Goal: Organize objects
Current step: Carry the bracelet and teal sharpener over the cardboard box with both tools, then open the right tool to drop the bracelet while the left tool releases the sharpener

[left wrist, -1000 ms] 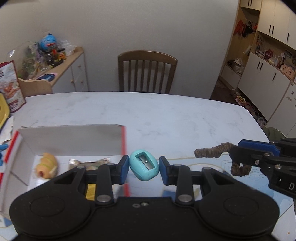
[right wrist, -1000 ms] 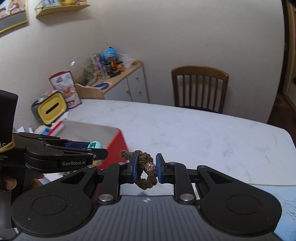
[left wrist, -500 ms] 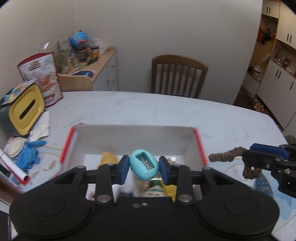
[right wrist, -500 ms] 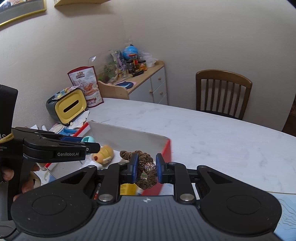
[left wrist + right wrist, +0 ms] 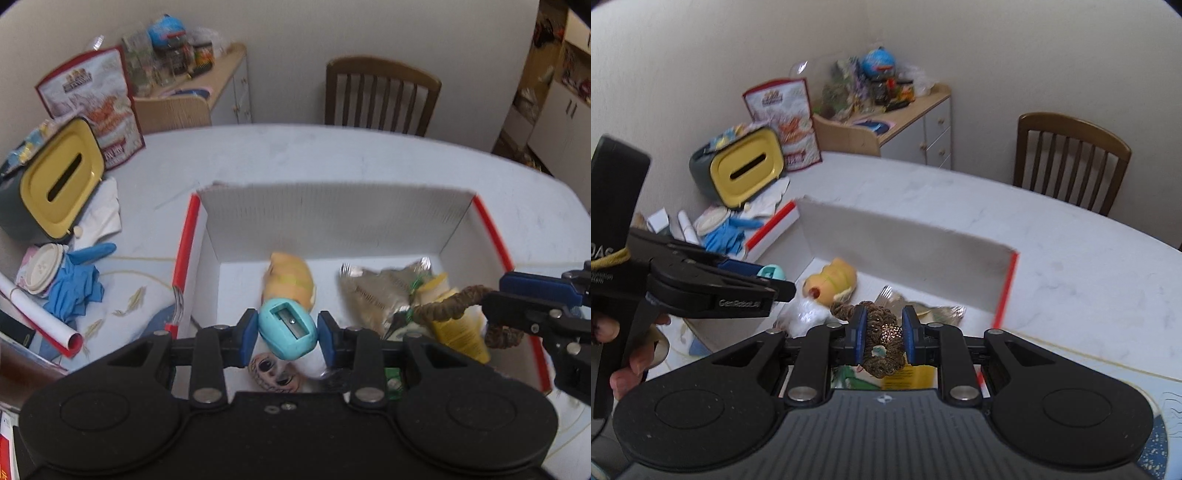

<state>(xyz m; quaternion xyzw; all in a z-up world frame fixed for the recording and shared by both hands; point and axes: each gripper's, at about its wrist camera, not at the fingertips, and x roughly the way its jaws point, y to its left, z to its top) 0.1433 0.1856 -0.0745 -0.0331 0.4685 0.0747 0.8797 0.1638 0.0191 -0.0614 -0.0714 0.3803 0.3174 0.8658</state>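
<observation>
- Left gripper (image 5: 288, 334): clamped on a turquoise pencil sharpener (image 5: 288, 329), blue pads pressing both its sides, blade slot facing up; held above the near part of the box.
- Right gripper (image 5: 883, 334): closed on a brown hair scrunchie (image 5: 881, 341), which bunches between the pads and trails a loop to the left; also held over the box.
- Box (image 5: 332, 210): open cardboard, white inside, red edges, standing on a white marble-look table (image 5: 295, 155).
- Box contents: a yellow-orange soft toy (image 5: 291, 280) near the middle; a crinkled silver foil packet (image 5: 380, 291) to its right; a yellow packet (image 5: 458, 332) under the scrunchie; a small doll-like face (image 5: 271, 371) under the left gripper, too blurred to identify with certainty.
- Left of the box: a yellow-fronted grey tissue holder (image 5: 55, 181), blue gloves (image 5: 74, 288), a lidded paper cup (image 5: 42, 267), a rolled paper (image 5: 37, 321).
- Background: a red-and-white snack bag (image 5: 92, 99), a wooden chair (image 5: 380, 96), a cluttered sideboard (image 5: 908, 122).
- A hand (image 5: 624, 365) grips the left gripper's handle.
</observation>
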